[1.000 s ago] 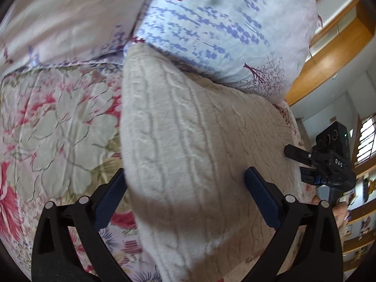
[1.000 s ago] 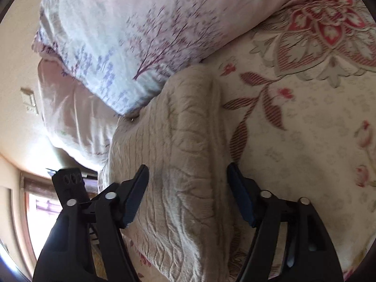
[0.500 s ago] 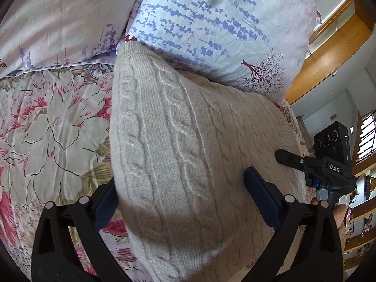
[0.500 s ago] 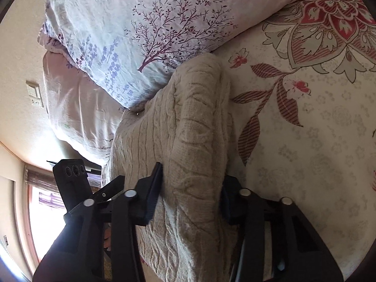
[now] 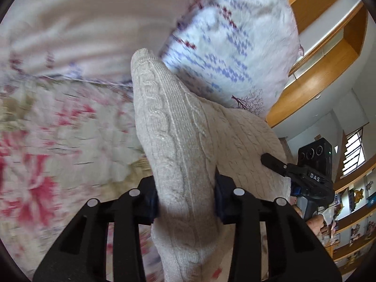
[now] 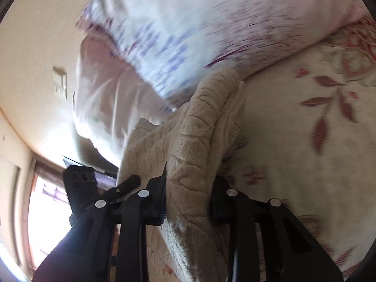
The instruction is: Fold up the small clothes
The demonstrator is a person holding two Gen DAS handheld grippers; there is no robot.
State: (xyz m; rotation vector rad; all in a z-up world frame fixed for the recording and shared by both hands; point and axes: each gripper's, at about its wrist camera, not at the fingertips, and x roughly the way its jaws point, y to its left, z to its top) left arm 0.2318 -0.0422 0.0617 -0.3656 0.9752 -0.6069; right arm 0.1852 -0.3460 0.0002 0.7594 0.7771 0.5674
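A cream cable-knit sweater (image 5: pixel 178 136) lies on a floral bedspread (image 5: pixel 58 129) against the pillows. My left gripper (image 5: pixel 185 199) is closing, and its blue pads press a bunched fold of the knit from both sides. In the right wrist view the same sweater (image 6: pixel 199 127) is pinched at its other side by my right gripper (image 6: pixel 188 202), whose jaws are also closing on a thick fold. The right gripper (image 5: pixel 305 176) shows at the right of the left wrist view, at the sweater's far edge. The left gripper (image 6: pixel 94 185) shows at the lower left of the right wrist view.
A white pillow with purple tree print (image 5: pixel 235 35) and a pink pillow (image 5: pixel 82 18) lie behind the sweater. Wooden shelves (image 5: pixel 329 47) stand to the right. The bedspread (image 6: pixel 305 141) extends rightward. A wall with a switch (image 6: pixel 60 82) and a bright window (image 6: pixel 47 211) are at left.
Both grippers closed from wide open onto folds of the sweater. The gripped knit has bunched and lifted off the bedspread, and both views now blur with motion.
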